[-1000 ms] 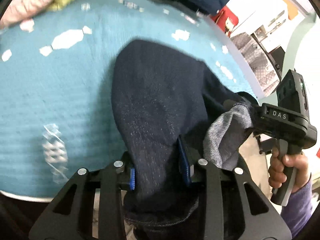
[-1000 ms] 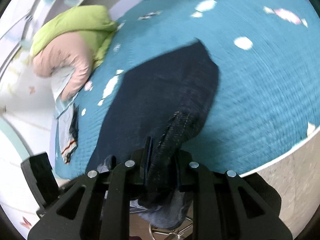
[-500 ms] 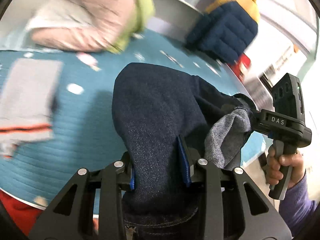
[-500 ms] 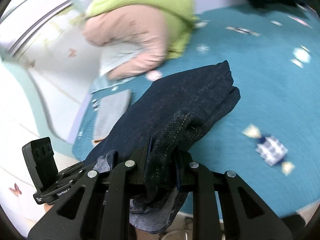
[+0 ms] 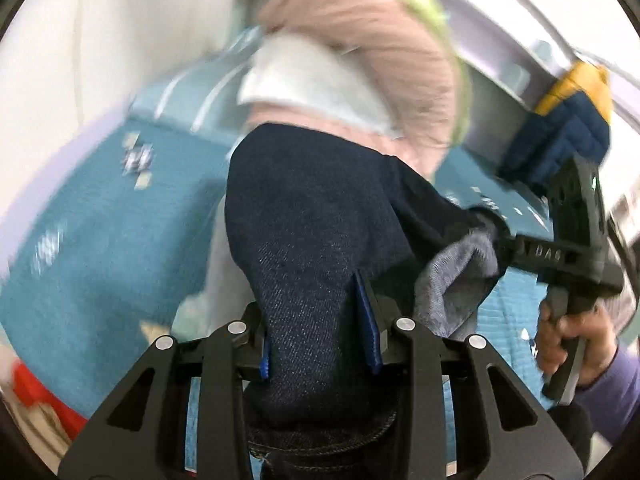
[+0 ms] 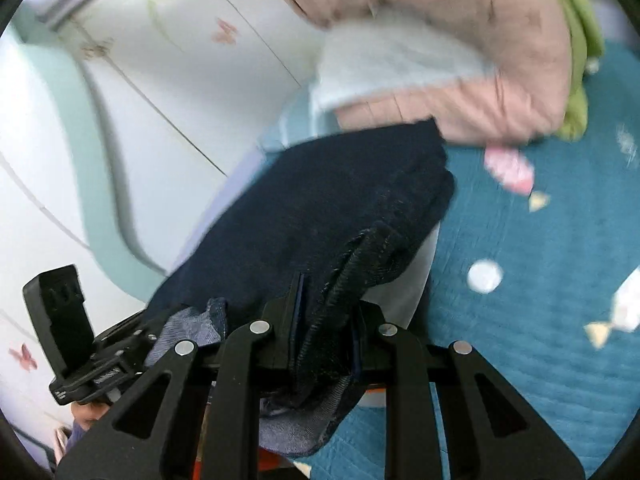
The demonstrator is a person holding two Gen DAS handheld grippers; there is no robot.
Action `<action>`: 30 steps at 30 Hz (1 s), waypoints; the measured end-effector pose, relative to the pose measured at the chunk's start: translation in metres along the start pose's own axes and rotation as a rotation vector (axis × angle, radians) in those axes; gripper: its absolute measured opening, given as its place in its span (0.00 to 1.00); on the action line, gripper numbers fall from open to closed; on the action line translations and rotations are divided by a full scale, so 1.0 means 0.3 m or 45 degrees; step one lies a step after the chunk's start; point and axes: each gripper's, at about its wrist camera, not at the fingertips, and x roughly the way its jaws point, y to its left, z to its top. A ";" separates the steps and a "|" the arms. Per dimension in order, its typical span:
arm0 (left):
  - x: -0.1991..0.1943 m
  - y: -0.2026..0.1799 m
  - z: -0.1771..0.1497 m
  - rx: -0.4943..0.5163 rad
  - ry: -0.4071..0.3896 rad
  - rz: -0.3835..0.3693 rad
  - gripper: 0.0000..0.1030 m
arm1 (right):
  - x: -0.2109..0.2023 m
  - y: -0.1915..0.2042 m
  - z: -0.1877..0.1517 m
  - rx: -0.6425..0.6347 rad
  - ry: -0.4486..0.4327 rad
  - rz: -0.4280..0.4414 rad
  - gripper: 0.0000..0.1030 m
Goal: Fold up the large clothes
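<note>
Folded dark blue jeans hang between both grippers above the teal bedspread. My left gripper is shut on a thick fold of the denim, its blue pads pressed into the cloth. In the right wrist view the jeans stretch away from my right gripper, which is shut on a seamed edge. The right gripper shows at the right of the left wrist view, held by a hand. The left gripper's body appears at the lower left of the right wrist view.
A pile of folded clothes lies just beyond the jeans: a pink padded jacket, a pale blue garment and a green one. A navy and yellow padded jacket lies far right. White cabinet doors stand left of the bed.
Both grippers have swung sideways across the bed with the jeans held between them. The pile of pink and green clothes, earlier far off, now fills the view just ahead.
</note>
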 end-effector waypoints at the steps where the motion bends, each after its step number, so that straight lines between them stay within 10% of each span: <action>1: 0.045 0.028 -0.037 -0.002 0.038 0.023 0.33 | 0.056 -0.042 -0.023 0.042 0.049 -0.012 0.17; 8: 0.168 0.112 -0.239 -0.121 0.070 0.042 0.47 | 0.189 -0.279 -0.130 0.243 0.146 -0.070 0.35; 17: 0.063 0.024 -0.283 -0.019 0.050 0.259 0.78 | 0.130 -0.273 -0.186 0.142 0.208 -0.196 0.61; 30: 0.018 0.066 -0.431 -0.265 0.131 0.222 0.78 | 0.101 -0.245 -0.346 0.143 0.278 -0.275 0.68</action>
